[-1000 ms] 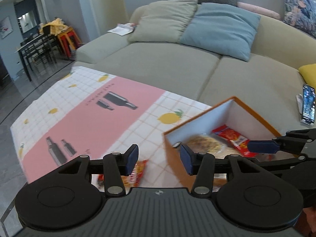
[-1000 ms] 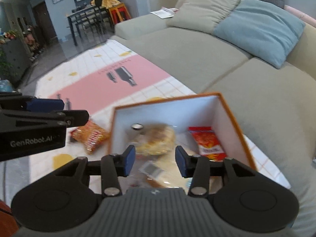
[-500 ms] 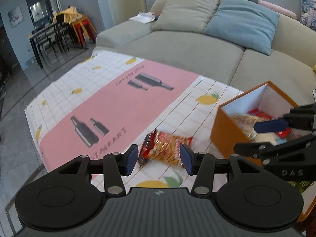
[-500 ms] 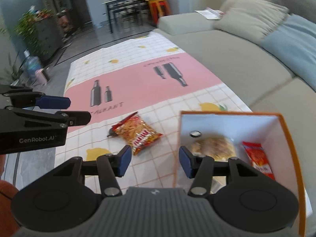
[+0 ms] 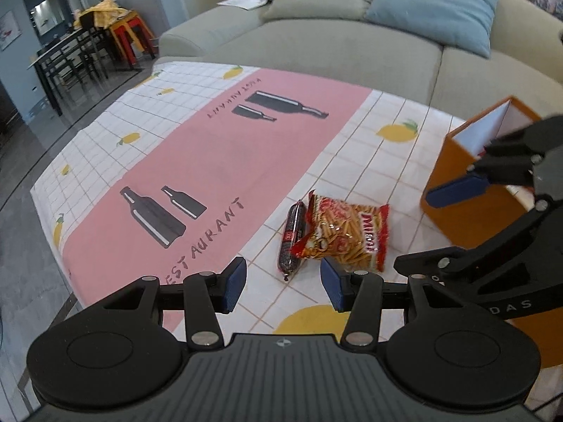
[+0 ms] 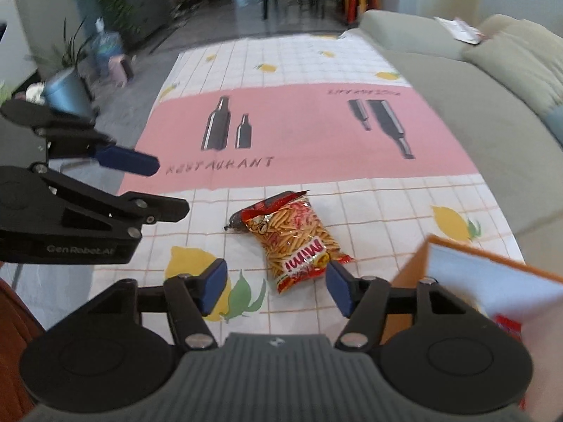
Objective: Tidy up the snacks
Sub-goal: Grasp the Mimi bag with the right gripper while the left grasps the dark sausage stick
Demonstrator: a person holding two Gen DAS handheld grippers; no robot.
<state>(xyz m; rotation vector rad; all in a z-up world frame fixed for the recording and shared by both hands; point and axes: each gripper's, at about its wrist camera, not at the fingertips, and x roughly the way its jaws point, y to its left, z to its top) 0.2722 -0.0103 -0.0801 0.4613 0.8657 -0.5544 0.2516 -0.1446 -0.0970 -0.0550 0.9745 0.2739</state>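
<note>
Left wrist view shows the snack bag (image 5: 346, 234) lying flat on the tablecloth (image 5: 218, 161), a red and clear crinkled packet filled with thin yellow sticks, its top end crumpled. Touching its left edge lies a dark sausage stick (image 5: 291, 237) in a red-ended wrapper, roughly parallel to the bag. Both sit just beyond the left gripper (image 5: 283, 285), whose blue pads stand well apart with nothing between them; it grips nothing, and the sausage's near tip falls in line with the gap.

From the right wrist view the same bag (image 6: 293, 242) appears ahead of the right gripper (image 6: 276, 286), the bag's lower end close to the space between the fingers (slightly toward the right finger). Its jaws are opening and are empty, touching nothing. Only the sausage's end (image 6: 234, 223) peeks out from behind the bag's upper left corner here.

An orange box (image 5: 468, 190) with a white interior stands to the right of the bag, near it but apart; a red packet (image 6: 508, 327) shows inside at the lower right edge. A grey sofa (image 5: 352, 45) runs along the table's far side.
</note>
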